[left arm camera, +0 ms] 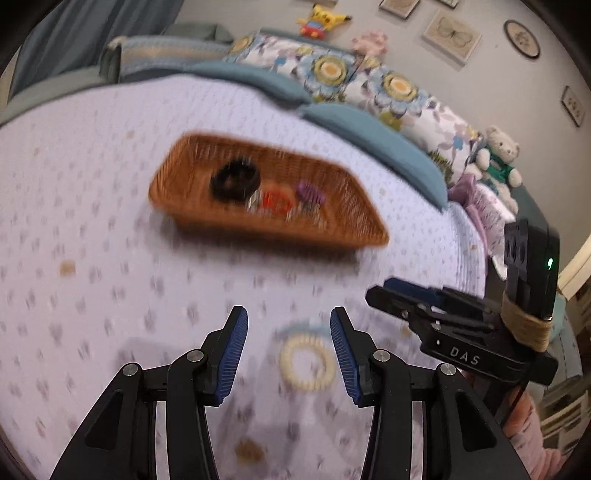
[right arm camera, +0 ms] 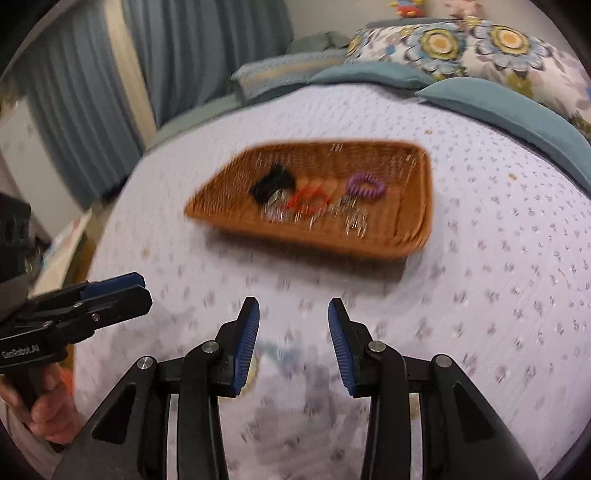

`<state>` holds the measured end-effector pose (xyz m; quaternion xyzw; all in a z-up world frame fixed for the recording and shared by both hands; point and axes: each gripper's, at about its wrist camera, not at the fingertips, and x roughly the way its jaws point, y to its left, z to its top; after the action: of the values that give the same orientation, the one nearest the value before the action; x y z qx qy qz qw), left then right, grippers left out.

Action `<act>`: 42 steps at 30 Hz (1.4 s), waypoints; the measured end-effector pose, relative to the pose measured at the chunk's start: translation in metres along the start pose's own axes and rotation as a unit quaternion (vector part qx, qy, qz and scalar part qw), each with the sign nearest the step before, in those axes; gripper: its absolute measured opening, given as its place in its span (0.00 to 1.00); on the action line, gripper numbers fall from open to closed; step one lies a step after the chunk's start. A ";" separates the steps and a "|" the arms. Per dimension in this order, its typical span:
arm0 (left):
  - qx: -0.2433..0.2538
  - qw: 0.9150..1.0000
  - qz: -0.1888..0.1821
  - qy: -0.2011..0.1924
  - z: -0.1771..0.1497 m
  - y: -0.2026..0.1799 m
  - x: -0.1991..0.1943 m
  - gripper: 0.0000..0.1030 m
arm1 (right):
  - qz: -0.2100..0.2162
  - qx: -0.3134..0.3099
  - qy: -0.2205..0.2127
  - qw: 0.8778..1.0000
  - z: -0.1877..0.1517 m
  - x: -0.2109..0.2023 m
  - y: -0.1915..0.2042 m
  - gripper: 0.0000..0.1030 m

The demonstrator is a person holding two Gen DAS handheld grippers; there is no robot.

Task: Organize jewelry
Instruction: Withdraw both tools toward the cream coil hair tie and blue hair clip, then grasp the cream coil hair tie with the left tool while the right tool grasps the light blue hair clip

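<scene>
Both the left hand-held gripper [left arm camera: 289, 345] and right hand-held gripper [right arm camera: 293, 341] are held wide, empty. A cream coil bracelet [left arm camera: 307, 363] is seen between the left fingers, on the bed [left arm camera: 92, 221]; a wicker basket [left arm camera: 369, 225] lies beyond.

Premises: a home bedroom. Evidence — a bed [left arm camera: 92, 177] under a pale dotted bedspread, floral pillows [left arm camera: 332, 74] and teal cushions [left arm camera: 373, 136] at its head, a teddy bear [left arm camera: 500, 155] and other soft toys [left arm camera: 325, 18], framed pictures [left arm camera: 450, 35] on the wall, blue curtains [right arm camera: 207, 48] — all domestic furnishings.
</scene>
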<state>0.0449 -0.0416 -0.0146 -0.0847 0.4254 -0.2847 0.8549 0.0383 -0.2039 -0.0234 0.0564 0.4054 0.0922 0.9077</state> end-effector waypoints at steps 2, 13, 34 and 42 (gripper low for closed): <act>0.005 1.000 0.017 0.019 -0.011 -0.002 0.014 0.46 | 0.002 -0.012 0.019 1.000 -0.003 0.008 0.002 0.40; 0.010 0.999 0.023 0.044 -0.033 0.001 0.042 0.46 | -0.013 -0.051 0.066 0.996 -0.014 0.035 0.005 0.40; 0.040 0.995 0.065 0.063 -0.035 -0.010 0.059 0.44 | -0.030 -0.101 0.083 0.991 -0.008 0.067 0.020 0.35; 0.029 0.992 0.106 0.059 -0.032 -0.001 0.058 0.21 | -0.039 -0.053 0.074 0.995 -0.013 0.049 0.003 0.13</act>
<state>0.0477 -0.0717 -0.0737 0.0028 0.4729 -0.2091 0.8559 0.0602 -0.1901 -0.0676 -0.0147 0.4677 0.0818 0.8800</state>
